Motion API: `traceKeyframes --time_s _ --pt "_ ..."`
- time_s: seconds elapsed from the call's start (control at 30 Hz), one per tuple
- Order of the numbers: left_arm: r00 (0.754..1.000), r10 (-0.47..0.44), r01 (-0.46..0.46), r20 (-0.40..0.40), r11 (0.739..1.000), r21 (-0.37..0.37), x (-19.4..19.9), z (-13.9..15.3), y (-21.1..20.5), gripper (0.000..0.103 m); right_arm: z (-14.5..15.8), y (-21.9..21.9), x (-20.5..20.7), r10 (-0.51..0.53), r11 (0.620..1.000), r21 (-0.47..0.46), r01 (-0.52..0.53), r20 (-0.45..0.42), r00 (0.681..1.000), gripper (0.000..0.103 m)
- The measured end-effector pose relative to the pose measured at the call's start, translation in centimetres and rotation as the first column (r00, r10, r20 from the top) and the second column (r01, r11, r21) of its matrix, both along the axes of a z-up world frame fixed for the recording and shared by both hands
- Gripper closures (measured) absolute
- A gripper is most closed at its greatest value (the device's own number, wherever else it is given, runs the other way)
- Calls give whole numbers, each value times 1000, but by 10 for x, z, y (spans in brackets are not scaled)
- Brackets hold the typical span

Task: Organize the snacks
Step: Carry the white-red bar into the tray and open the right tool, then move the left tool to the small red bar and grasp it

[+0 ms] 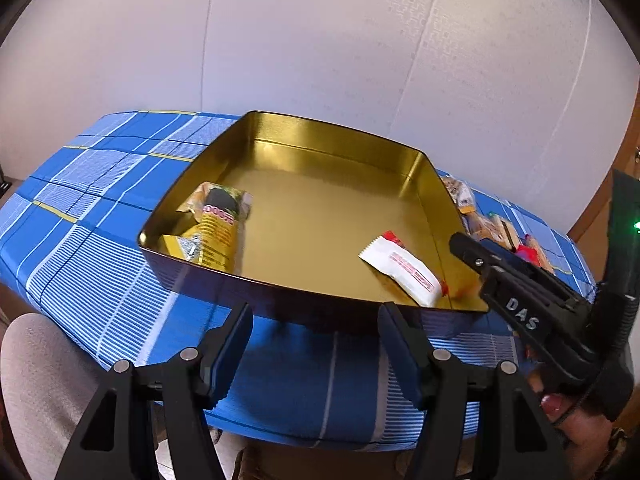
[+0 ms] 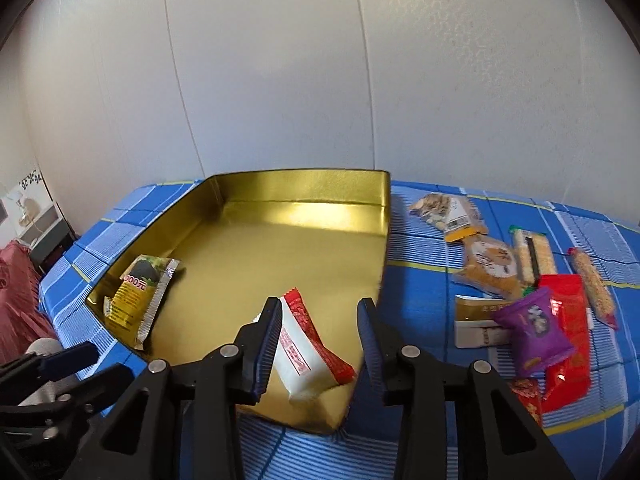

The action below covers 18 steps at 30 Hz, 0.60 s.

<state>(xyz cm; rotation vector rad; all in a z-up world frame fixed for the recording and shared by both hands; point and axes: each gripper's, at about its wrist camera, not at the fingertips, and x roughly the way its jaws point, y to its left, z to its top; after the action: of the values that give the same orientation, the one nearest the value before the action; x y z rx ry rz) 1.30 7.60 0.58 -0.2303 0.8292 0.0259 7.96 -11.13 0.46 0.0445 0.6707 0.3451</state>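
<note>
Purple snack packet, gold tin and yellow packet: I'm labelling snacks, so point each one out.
purple snack packet [image 2: 534, 330], right wrist view, front face
gold tin [image 2: 300, 188], right wrist view, far wall
yellow packet [image 2: 134, 300], right wrist view, printed middle

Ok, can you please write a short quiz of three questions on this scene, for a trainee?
1. How many snack packets lie inside the gold tin? A) one B) two C) four
2. True or false: the purple packet lies on the blue checked cloth, outside the tin.
3. Fill in the word: the white-and-red packet lies in the tin's near corner, just ahead of the ___ claw.

Key: 1) B. 2) True. 3) right.
</note>
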Motion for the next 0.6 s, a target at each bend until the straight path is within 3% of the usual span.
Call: traceKeyframes --time_s 0.33,0.47,0.6 --pt "997 -79 79 -2 997 -5 -5 -4 -19 37 -5 -54 -20 -111 994 5 112 -46 993 63" --pt "993 -122 122 1 992 11 -7 -4 -30 37 -6 -76 -30 -163 987 -6 163 -43 986 36" --pt "986 -168 168 -4 986 12 -8 -5 -41 37 -6 -97 -38 -208 978 -4 209 -40 977 27"
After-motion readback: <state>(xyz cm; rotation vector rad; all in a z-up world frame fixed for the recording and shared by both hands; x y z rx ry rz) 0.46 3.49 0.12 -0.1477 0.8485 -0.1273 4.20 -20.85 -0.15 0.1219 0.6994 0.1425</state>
